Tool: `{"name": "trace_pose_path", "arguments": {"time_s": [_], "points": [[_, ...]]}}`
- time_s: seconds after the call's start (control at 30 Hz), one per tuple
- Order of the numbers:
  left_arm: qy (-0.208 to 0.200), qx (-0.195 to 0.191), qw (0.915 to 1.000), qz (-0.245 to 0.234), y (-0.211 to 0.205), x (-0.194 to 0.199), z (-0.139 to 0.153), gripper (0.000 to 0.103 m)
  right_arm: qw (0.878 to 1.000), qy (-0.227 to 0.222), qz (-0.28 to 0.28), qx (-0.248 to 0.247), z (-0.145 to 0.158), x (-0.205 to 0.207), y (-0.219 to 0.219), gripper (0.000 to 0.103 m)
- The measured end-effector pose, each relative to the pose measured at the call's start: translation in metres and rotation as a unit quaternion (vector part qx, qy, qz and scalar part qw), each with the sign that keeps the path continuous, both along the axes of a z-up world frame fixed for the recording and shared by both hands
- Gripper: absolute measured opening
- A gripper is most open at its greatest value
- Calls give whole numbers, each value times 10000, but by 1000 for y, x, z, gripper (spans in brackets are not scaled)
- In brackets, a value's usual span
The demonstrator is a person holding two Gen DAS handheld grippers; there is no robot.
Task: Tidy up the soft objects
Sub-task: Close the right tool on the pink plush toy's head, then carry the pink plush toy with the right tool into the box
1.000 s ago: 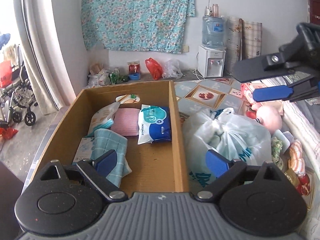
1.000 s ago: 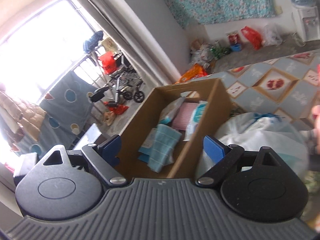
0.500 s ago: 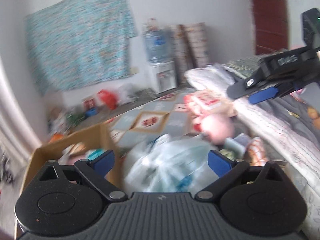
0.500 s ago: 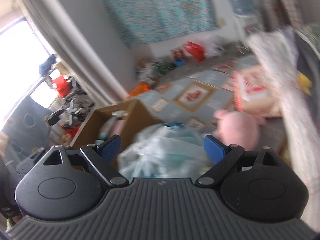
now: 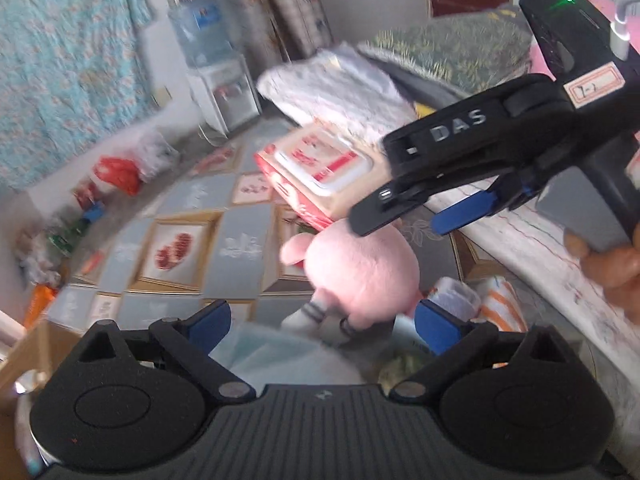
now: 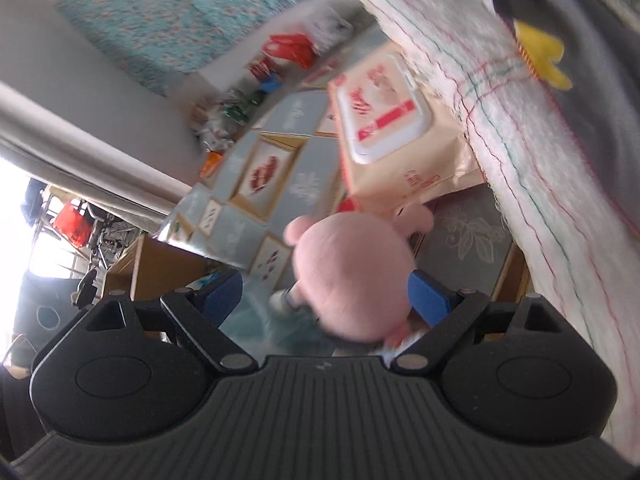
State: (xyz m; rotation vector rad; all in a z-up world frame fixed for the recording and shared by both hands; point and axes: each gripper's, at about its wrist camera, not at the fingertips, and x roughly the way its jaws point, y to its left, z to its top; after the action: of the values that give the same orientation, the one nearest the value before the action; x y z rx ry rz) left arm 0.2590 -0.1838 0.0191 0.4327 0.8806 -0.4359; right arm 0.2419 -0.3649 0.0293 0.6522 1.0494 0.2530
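A pink plush toy (image 5: 356, 268) lies on the patterned floor mat beside the bed; it also shows in the right wrist view (image 6: 352, 276). A pack of wet wipes (image 5: 320, 172) leans behind it, also in the right wrist view (image 6: 392, 144). My right gripper (image 6: 326, 298) is open, its blue pads on either side of the plush, close above it. It shows in the left wrist view (image 5: 416, 216) hovering over the plush. My left gripper (image 5: 322, 324) is open and empty, above a pale plastic bag (image 5: 280, 360).
A cardboard box (image 6: 156, 264) stands at the left. The bed edge with a white blanket (image 6: 540, 152) runs along the right. A striped cloth (image 5: 500, 308) lies by the plush. A water dispenser (image 5: 216, 64) and bags stand at the far wall.
Both grippers have swung right, away from the box toward the bed. The right gripper has come down close over the pink plush. Both stay open.
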Motion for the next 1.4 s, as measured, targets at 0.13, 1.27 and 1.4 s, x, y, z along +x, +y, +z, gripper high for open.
{"name": "trace_pose_path", "arguments": {"time_s": [0.13,1.27,1.4], "points": [[562,-24,9984,89,-14,41,-29,97,9993,365,-69,85,-31,35,-1,90],[-866,-1019,9910,69,43,-91,114,70,9796,-1779,827,431,110,-54,72,82],[-1070,-1058,9865,649,98,-127,125,68,9696,-1813,1512,642,128,-68,134,82]]}}
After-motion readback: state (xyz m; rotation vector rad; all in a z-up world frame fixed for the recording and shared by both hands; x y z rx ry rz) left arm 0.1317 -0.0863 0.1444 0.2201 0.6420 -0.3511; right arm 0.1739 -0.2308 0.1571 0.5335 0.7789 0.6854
